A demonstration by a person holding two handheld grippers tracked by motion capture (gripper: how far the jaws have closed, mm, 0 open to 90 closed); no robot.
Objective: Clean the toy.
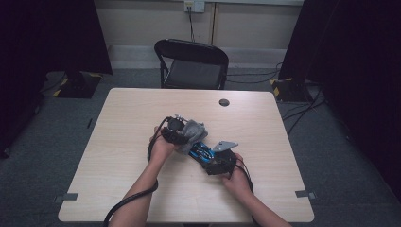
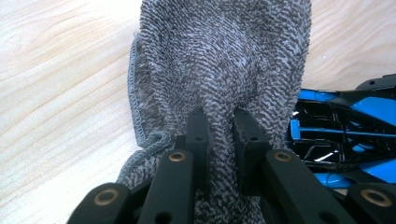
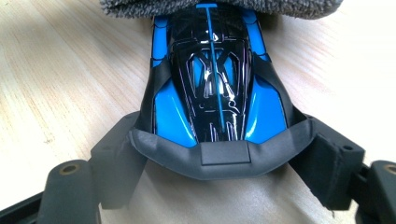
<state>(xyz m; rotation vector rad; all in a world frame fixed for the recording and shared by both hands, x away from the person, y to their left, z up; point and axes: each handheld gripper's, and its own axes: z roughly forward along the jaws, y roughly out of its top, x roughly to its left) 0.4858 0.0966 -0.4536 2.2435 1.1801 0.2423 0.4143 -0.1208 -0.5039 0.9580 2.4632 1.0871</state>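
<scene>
Two grippers are working at the middle of the table (image 1: 142, 109): the left gripper (image 2: 219, 123) is pinching a grey cloth (image 2: 219, 56), jaws nearly shut w/ a fold of fabric bunched between them, and the right gripper (image 3: 219, 154) is clamping a blue-and-black toy car (image 3: 215, 84) by its rear end, jaws spread wide across the body, pads pressing on both flanks.

Key relation: the car's long axis is running straight away from the right jaws, w/ its far end tucked under the cloth's edge. In the high view the car (image 1: 201, 152) is lying diagonally, cloth (image 1: 193, 130) up-left of it, right gripper (image 1: 218, 163) down-right. So the cloth is sitting on the end opposite the grip, and the left hand (image 1: 161, 147) is nearer to it; a wipe would prob. be running along that axis toward the right jaws.

Room: plenty of bare table on all sides, edges well apart from both hands; a dark round grommet (image 1: 224, 102) is sitting near the far edge, out of the way.
</scene>
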